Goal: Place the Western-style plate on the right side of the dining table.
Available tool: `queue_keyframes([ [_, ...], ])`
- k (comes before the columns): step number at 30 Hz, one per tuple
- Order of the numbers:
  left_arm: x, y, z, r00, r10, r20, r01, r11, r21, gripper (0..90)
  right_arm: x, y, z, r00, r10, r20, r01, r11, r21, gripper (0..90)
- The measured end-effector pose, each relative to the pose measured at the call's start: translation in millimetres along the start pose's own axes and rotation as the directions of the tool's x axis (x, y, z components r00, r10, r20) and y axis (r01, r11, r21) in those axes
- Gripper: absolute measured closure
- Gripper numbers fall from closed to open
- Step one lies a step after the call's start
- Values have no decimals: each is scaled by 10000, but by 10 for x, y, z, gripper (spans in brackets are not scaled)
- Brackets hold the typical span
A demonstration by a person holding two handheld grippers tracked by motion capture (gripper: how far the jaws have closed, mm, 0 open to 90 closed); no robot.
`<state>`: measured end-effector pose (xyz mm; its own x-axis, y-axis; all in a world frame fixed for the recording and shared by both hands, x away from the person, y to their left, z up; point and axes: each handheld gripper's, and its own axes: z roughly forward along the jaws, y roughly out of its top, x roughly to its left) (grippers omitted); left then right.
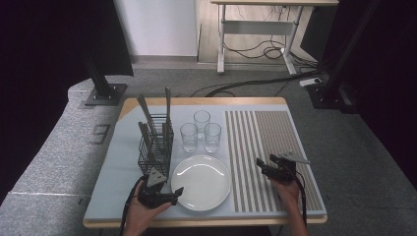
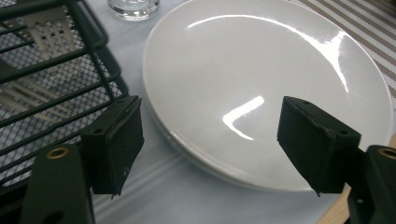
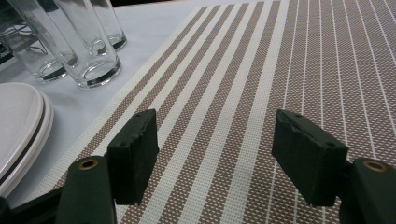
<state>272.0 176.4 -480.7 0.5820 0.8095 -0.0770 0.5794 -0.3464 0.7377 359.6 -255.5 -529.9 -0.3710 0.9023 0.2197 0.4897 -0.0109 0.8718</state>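
A white plate point(image 1: 200, 181) lies at the front middle of the table; in the right gripper view its edge point(image 3: 18, 126) shows two stacked rims. My left gripper point(image 1: 172, 194) sits at the plate's near-left rim, pointing at it. Its jaws stand open in the left gripper view point(image 2: 212, 137), with the plate's rim point(image 2: 261, 84) beyond and between them and nothing held. Above the striped brown placemat point(image 1: 265, 132), my right gripper point(image 1: 266, 164) hovers open and empty; in the right gripper view point(image 3: 215, 149) the mat point(image 3: 289, 60) lies under it.
A black wire basket point(image 1: 156, 145) holding forks and knives stands left of the plate, close to the left gripper's left jaw point(image 2: 51, 70). Three clear glasses point(image 1: 200, 130) stand behind the plate point(image 3: 88, 51). A pale cloth point(image 1: 120, 167) covers the table.
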Motion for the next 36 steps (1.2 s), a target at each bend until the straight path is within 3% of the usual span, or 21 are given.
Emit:
queue_keyframes([
  [14, -61, 129, 205, 9994, 348, 1, -348, 9986, 394, 228, -5, 0, 0, 10000, 51, -3, -51, 10000, -20, 316],
  [20, -79, 85, 272, 9994, 323, -125, -317, 9985, 445, 226, -8, -1, -3, 10000, 68, -15, -68, 10000, -31, 316],
  [36, -74, -13, 266, 9989, 204, -417, -177, 9977, 649, 207, 1, -1, -1, 10000, 14, 25, -14, 10000, -35, 315],
])
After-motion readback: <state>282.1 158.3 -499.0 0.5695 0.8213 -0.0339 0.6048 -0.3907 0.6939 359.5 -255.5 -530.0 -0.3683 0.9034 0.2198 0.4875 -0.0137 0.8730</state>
